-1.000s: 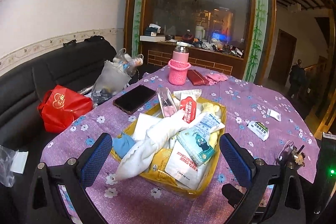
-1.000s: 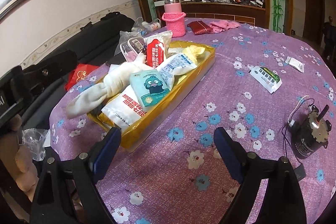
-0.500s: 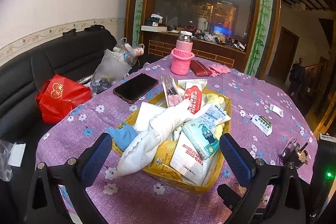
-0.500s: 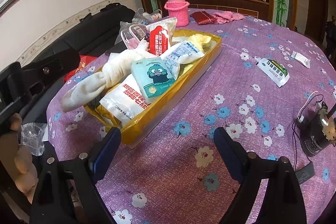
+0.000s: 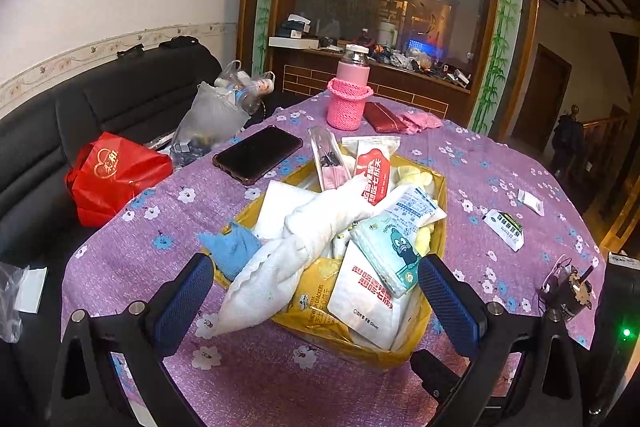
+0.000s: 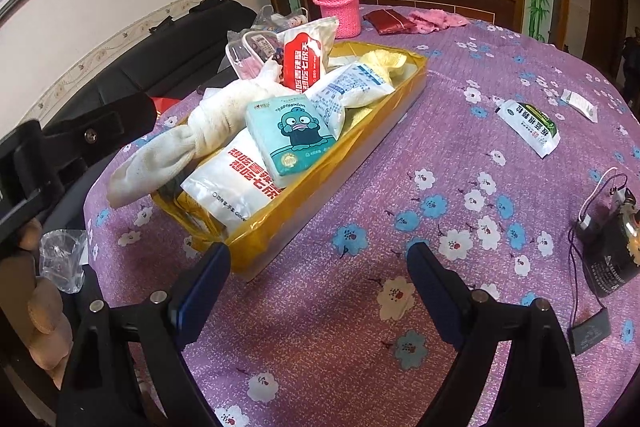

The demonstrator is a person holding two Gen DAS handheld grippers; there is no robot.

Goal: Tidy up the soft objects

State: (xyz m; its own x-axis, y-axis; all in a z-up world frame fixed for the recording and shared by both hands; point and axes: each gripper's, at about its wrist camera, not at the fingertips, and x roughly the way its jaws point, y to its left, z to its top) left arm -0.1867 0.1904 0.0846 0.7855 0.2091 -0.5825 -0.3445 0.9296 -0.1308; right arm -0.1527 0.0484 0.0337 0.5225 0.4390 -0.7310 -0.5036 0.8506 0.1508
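Both tongs gape wide, holding nothing; the left tongs (image 5: 316, 297) sit nearer the white towel (image 5: 288, 255), which lies lengthwise toward them, draped over the gold tray's (image 5: 434, 187) near edge; the right tongs (image 6: 320, 279) hover beside the tray.

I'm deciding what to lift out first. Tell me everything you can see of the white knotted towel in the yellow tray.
The white towel looks like soft terry cloth, slightly soiled, twisted and knotted mid-length. It lies diagonally across the yellow tray, one scalloped end drooping over the tray's near rim onto the purple tablecloth. Its far end runs under the red-and-white snack packet. A blue cloth sits beside it. Neither hand-held gripper touches it.
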